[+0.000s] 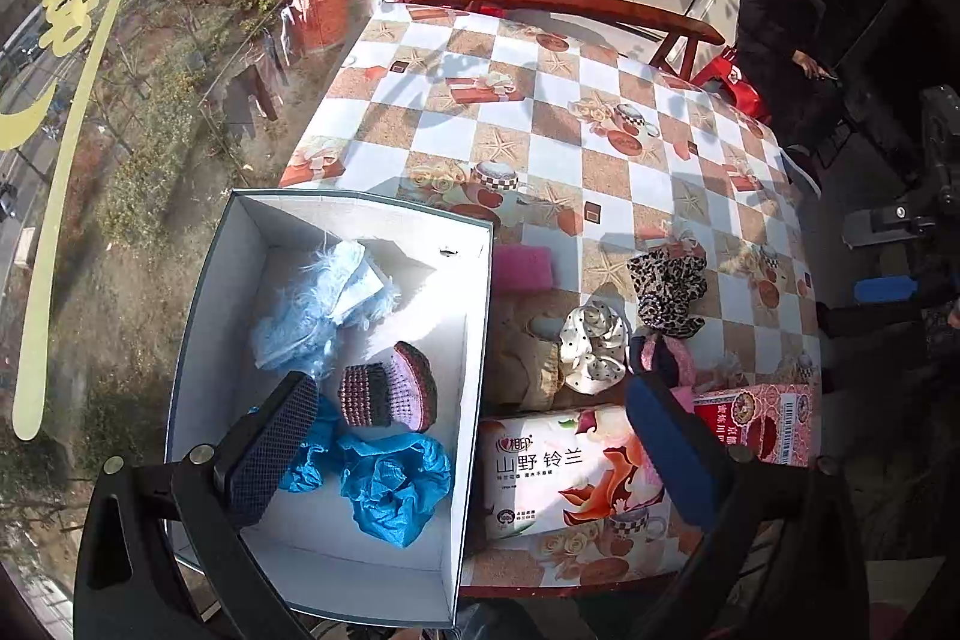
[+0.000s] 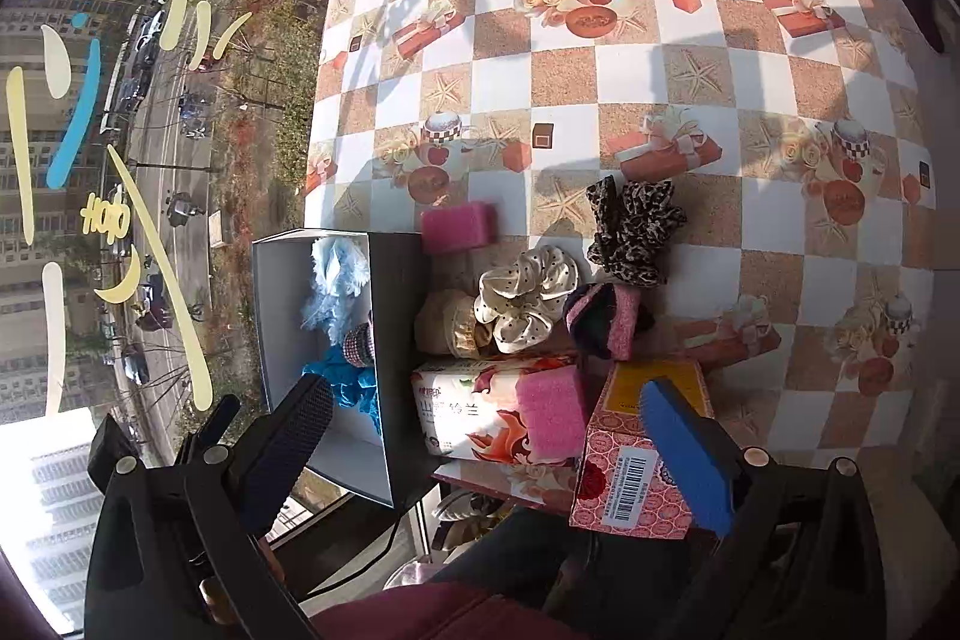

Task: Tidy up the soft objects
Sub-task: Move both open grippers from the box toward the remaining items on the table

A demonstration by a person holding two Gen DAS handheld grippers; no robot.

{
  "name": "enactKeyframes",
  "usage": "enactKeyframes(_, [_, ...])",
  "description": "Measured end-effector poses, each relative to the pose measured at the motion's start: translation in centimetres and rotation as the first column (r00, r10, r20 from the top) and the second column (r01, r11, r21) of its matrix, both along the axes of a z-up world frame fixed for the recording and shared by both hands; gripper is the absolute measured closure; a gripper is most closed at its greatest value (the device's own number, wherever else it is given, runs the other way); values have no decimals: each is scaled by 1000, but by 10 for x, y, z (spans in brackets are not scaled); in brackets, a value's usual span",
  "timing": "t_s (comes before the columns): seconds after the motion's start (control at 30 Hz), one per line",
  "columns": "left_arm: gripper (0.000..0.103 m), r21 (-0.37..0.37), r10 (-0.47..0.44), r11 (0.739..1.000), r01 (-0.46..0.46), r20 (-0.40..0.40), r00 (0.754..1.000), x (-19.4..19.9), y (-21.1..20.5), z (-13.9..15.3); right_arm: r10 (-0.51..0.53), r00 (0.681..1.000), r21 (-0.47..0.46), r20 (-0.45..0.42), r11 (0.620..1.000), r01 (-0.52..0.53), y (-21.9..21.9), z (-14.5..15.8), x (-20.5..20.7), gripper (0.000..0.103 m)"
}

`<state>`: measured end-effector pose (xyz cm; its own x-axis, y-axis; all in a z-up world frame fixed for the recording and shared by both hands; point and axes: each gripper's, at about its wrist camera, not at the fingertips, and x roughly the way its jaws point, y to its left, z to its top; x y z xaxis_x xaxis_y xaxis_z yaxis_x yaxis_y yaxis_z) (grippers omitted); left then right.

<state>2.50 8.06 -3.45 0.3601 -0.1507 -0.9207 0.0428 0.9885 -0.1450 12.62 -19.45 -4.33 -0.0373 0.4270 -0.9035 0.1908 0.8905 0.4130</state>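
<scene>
Both grippers — left gripper (image 1: 474,436), right gripper (image 2: 486,451) — spread wide, grasping nothing. We note the box (image 1: 480,340) overhangs the tabletop's (image 1: 600,172) left edge, probably — a nudge could tip it.

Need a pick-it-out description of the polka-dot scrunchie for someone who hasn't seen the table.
Start at the open white box on the checkered table's left edge, then look right, past the beige fabric bundle beside it. The polka-dot scrunchie lies just behind the floral tissue pack. It is the only cream one with black dots; the leopard-print scrunchie behind it is brown and spotted.
</scene>
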Motion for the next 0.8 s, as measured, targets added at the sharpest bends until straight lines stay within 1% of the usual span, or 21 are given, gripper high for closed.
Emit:
enactKeyframes(0.07, [0,4,-36,999,36,-15,999,7,-19,-4,-23,999,-46,-26,999,22,-24,-13,2,0])
enactKeyframes(0.17, [0,15,-70,997,71,-48,996,15,-43,-13,-7,996,-111,-84,994,-2,-47,-47,7,0])
enactKeyframes(0.27, [0,22,-81,996,83,-86,993,19,-57,-21,55,990,-126,-133,989,-71,-48,-86,17,0])
enactKeyframes(0.37, [0,51,-73,996,79,-113,991,24,-64,-26,155,974,-106,-164,979,-173,-33,-123,30,0])
enactKeyframes(0.5, [0,95,-44,994,58,-147,988,34,-69,-32,274,947,-130,-169,946,-297,-3,-165,54,0])
enactKeyframes(0.57, [0,119,-40,991,59,-158,987,42,-72,-36,319,932,-140,-174,929,-344,10,-184,63,0])
enactKeyframes(0.63, [0,137,-48,988,72,-170,984,49,-78,-40,352,920,-170,-173,909,-380,19,-199,68,0])
enactKeyframes(0.7, [0,150,-74,983,102,-186,980,59,-89,-45,372,917,-191,-144,899,-394,23,-208,70,0])
enactKeyframes(0.8, [0,157,-140,972,174,-206,969,72,-111,-56,381,920,-218,-95,894,-393,15,-207,67,0])
